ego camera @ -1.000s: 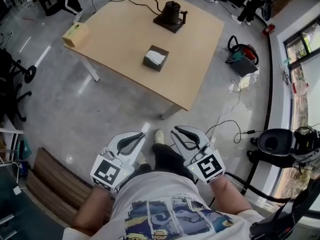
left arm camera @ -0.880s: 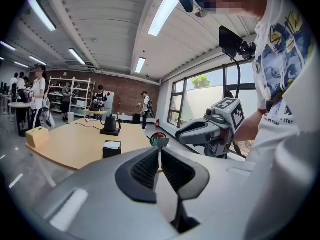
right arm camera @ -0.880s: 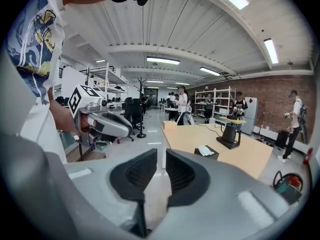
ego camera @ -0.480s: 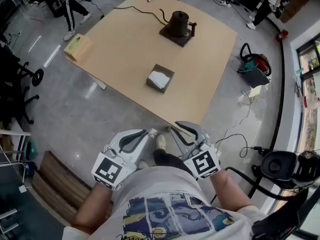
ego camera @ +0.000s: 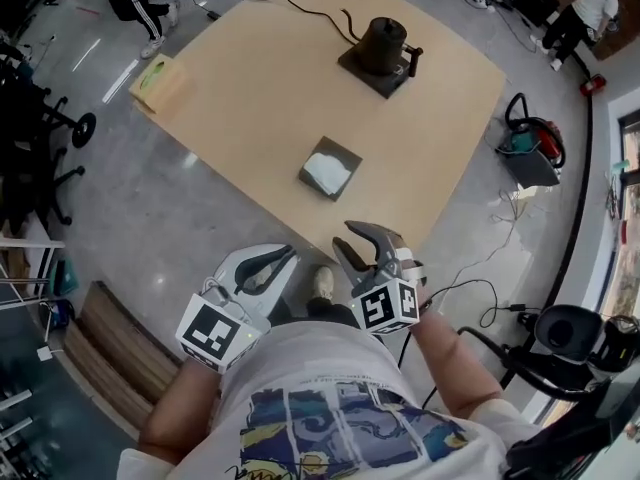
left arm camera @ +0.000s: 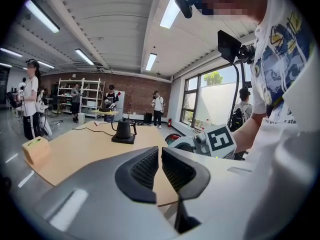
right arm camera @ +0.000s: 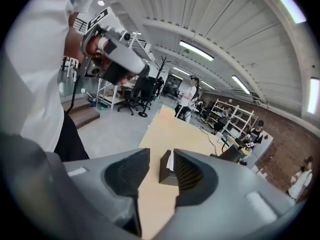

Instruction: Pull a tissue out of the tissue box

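Note:
The dark tissue box [ego camera: 330, 168], with a white tissue showing in its top, stands near the front edge of the tan table [ego camera: 250, 88]. Both grippers hang short of the table, above the floor and close to my body. In the head view my left gripper [ego camera: 290, 255] is shut and holds nothing. My right gripper [ego camera: 352, 240] has rolled onto its side and its jaws are opening, with nothing between them. In the right gripper view the tissue box [right arm camera: 165, 173] shows through the gap of the right gripper [right arm camera: 160, 157], well ahead of the jaws. The left gripper [left arm camera: 160, 160] points across the table top.
A black kettle on a dark base [ego camera: 383, 46] stands at the table's far side with a cable trailing off. A yellow box [ego camera: 158, 76] sits at the left corner. Office chairs [ego camera: 40, 138] are at the left. A red vacuum and cables [ego camera: 530, 148] lie on the floor at the right. People stand in the background.
Both grippers have moved forward toward the table, which now lies nearer. The right gripper has rolled onto its side and its jaws have parted. The left gripper's jaws stay together.

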Motion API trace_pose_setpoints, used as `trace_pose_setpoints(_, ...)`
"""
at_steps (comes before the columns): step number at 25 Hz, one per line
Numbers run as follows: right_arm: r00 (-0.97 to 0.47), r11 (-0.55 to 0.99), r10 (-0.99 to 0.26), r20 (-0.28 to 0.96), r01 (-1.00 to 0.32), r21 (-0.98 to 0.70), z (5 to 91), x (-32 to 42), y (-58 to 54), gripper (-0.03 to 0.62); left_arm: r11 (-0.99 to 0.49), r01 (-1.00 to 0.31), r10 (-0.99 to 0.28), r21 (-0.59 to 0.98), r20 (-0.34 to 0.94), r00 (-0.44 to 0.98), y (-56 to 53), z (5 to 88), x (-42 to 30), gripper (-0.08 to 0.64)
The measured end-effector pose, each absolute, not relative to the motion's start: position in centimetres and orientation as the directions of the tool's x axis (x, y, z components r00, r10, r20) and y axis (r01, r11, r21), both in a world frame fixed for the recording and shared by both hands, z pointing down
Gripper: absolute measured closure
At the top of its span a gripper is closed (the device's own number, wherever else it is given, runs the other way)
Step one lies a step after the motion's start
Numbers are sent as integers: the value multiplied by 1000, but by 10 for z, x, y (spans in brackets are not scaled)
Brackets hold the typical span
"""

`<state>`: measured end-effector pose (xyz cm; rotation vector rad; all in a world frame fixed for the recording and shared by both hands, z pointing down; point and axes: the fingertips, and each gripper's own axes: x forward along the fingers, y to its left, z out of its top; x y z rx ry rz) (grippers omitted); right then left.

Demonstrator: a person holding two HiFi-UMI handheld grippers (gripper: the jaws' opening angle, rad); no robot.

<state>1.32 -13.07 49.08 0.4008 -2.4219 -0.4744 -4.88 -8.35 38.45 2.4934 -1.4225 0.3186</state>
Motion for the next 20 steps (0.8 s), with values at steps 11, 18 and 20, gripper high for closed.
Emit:
trace_pose_setpoints(11, -636, 801, -518, 573, -126, 585, 570, -27, -188, 372, -552, -824, -753, 128, 349, 558, -116, 382, -95, 534)
trace_pose_setpoints(18, -567, 736, -589, 575, -82, 672, 604, -35, -213, 359, -547, -823, -738, 157, 374, 562, -128, 386, -116, 534)
trace_pose_setpoints(20, -551, 726, -604, 575, -83, 683, 606, -36, -218, 359, -552, -818, -733, 162, 374, 568, -129, 387, -118, 534)
